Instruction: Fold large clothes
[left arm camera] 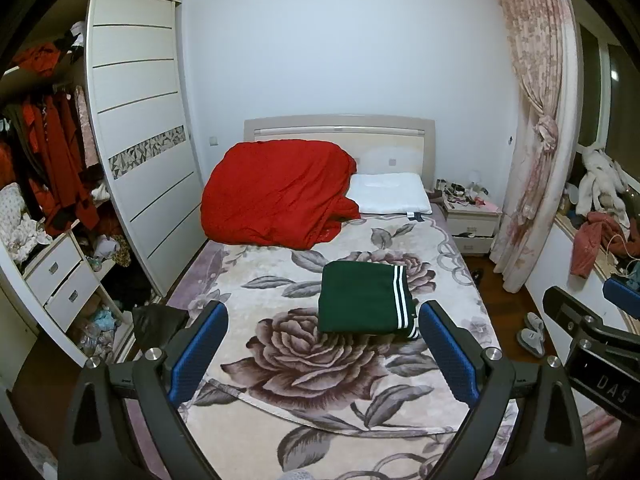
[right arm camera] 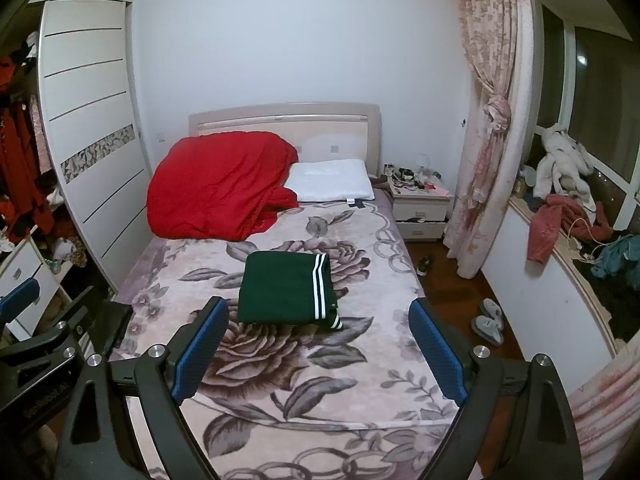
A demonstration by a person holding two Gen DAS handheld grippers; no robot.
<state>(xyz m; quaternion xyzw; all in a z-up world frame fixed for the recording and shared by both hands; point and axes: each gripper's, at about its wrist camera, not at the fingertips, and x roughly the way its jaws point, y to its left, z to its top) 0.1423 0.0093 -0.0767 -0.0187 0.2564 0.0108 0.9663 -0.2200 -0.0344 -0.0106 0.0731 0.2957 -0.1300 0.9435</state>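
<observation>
Near the middle of the bed [left arm camera: 460, 280], on its rose-patterned blanket and a little toward the right edge, lies the green garment [left arm camera: 362, 300], already folded into a compact rectangle with two white stripes running down its right side. Both tools hang above the foot end, well clear of it: the left gripper [left arm camera: 322, 350] has its blue pads spread wide with nothing between them, and the right gripper [right arm camera: 318, 346] stands just as wide and just as empty. Judging by the tidy shape, the folding looks finished or nearly so. The risks from here are small but real. One corner at the striped end pokes out from under the stack, so a careless nudge or a pinch on the top layer alone could slide the layers apart and undo the fold. The plush blanket could also drag on the cloth if the bundle were pushed rather than lifted. The red quilt [left arm camera: 276, 194] and white pillow [left arm camera: 388, 194] at the head end are well apart from it.
</observation>
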